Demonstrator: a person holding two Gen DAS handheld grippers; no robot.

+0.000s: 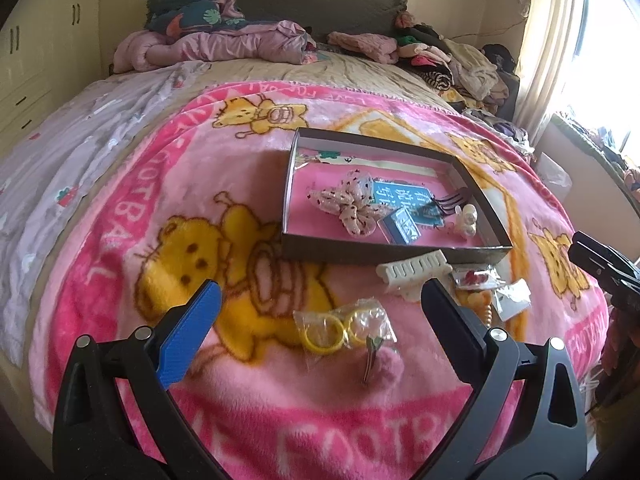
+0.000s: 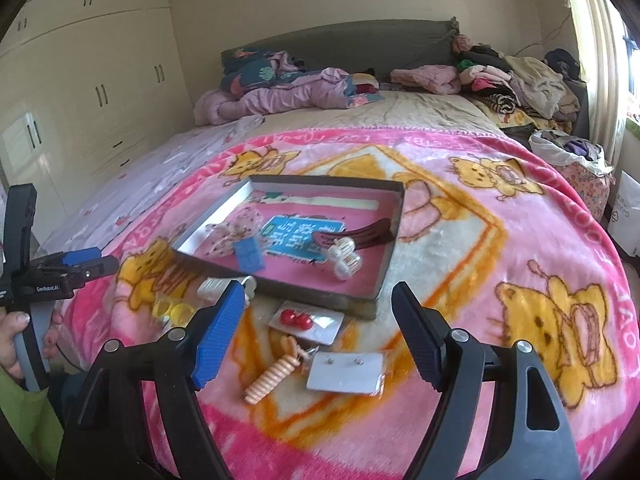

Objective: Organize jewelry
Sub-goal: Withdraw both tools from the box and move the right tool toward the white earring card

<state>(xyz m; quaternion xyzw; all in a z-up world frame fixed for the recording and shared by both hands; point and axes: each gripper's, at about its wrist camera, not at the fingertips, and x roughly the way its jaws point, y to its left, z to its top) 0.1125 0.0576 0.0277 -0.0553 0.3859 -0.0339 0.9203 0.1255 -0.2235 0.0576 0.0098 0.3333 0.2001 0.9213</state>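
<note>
A shallow dark box (image 1: 392,254) (image 2: 316,294) lies on the pink blanket. It holds a floral bow (image 1: 352,204), a blue card (image 1: 408,224), a dark fork comb (image 2: 352,236) and a white claw clip (image 2: 344,260). In front of it lie a white hair clip (image 1: 414,270), a bag of yellow rings (image 1: 340,330), a pink pompom clip (image 1: 384,364), a red earring card (image 2: 306,320), a peach spiral hair tie (image 2: 272,378) and a stud earring card (image 2: 344,372). My left gripper (image 1: 320,308) is open above the yellow rings. My right gripper (image 2: 318,316) is open above the earring cards.
The pink cartoon blanket (image 1: 240,168) covers a bed. Piled bedding (image 1: 208,40) and clothes (image 1: 460,60) lie at the headboard. Wardrobes (image 2: 80,80) stand at the left, a curtained window (image 1: 580,40) at the right.
</note>
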